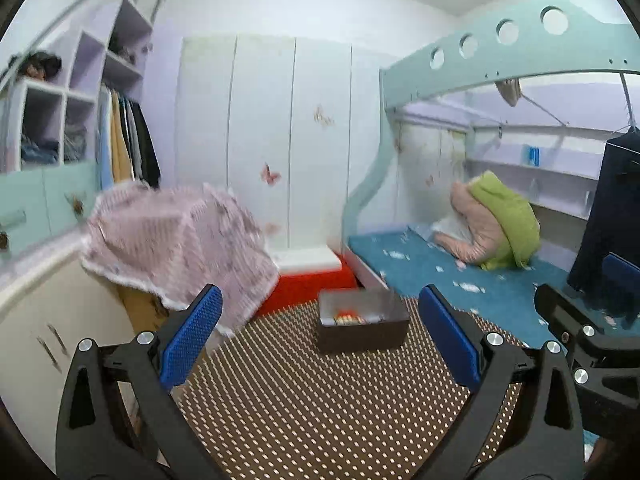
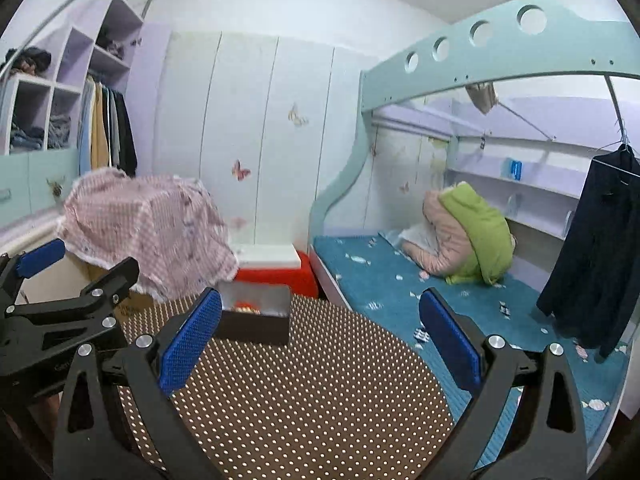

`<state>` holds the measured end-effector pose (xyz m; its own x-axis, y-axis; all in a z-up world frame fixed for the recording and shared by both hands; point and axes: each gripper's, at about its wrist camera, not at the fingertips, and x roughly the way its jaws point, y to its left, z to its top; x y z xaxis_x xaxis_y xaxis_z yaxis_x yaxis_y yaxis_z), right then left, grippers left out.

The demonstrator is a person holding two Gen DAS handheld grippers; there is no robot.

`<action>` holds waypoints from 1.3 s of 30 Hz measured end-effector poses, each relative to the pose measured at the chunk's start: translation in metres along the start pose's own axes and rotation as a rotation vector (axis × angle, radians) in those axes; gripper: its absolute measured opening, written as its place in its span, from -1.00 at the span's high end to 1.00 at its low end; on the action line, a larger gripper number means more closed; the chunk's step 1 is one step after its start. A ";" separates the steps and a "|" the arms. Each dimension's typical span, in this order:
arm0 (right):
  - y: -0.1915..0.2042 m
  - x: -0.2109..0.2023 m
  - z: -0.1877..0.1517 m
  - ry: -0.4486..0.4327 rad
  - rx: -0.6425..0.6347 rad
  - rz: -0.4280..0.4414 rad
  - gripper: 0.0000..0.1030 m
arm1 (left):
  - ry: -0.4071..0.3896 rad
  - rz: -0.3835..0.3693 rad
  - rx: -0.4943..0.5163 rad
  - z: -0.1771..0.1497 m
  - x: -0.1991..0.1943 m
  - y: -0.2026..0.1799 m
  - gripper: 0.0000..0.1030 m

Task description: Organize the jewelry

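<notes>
Left gripper (image 1: 320,332): jaws spread wide, blue pads well apart, nothing between them; it hangs above a brown table surface with a pale dot pattern (image 1: 320,408). Right gripper (image 2: 320,336): likewise spread wide and empty, above the same dotted surface, with the left gripper visible beside it at the left edge of the right wrist view. Task item: a dark rectangular jewelry box (image 1: 362,322), open at the top, stands on the far part of the dotted surface, ahead of both grippers and clear of their pads; in the left wrist view it sits between the two pads in line of sight, in the right wrist view just behind the left-hand pad. Inside the box, small orange and pale items (image 1: 347,316) are seen; the view is blurred and their kind cannot be determined. Beyond the table, a red container with a white lid (image 1: 310,268) stands on the floor against white wardrobe doors (image 1: 260,128) bearing butterfly stickers. To the left, a pink checked cloth (image 1: 176,236) is draped over a bulky object. To the right, a bunk bed with a teal frame (image 1: 500,64) holds a blue mattress (image 1: 460,280), on which lie green and pink bedding (image 1: 492,224).
</notes>
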<state>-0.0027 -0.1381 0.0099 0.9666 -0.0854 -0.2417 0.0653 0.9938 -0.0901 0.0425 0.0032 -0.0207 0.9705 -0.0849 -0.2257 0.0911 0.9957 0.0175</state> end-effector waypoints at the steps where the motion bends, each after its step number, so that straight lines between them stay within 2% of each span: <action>1: -0.001 -0.003 0.002 -0.011 0.006 0.002 -0.85 | -0.011 -0.006 0.000 0.002 -0.005 -0.002 -0.91; 10: -0.002 -0.019 0.016 -0.058 0.013 0.003 -0.85 | -0.070 -0.006 0.004 0.019 -0.027 -0.002 -0.91; 39: 0.000 -0.019 0.012 -0.036 0.021 0.013 -0.85 | -0.056 -0.002 0.011 0.019 -0.023 -0.002 -0.91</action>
<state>-0.0180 -0.1361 0.0256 0.9758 -0.0700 -0.2073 0.0572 0.9961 -0.0672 0.0241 0.0021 0.0027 0.9812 -0.0894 -0.1708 0.0955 0.9950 0.0280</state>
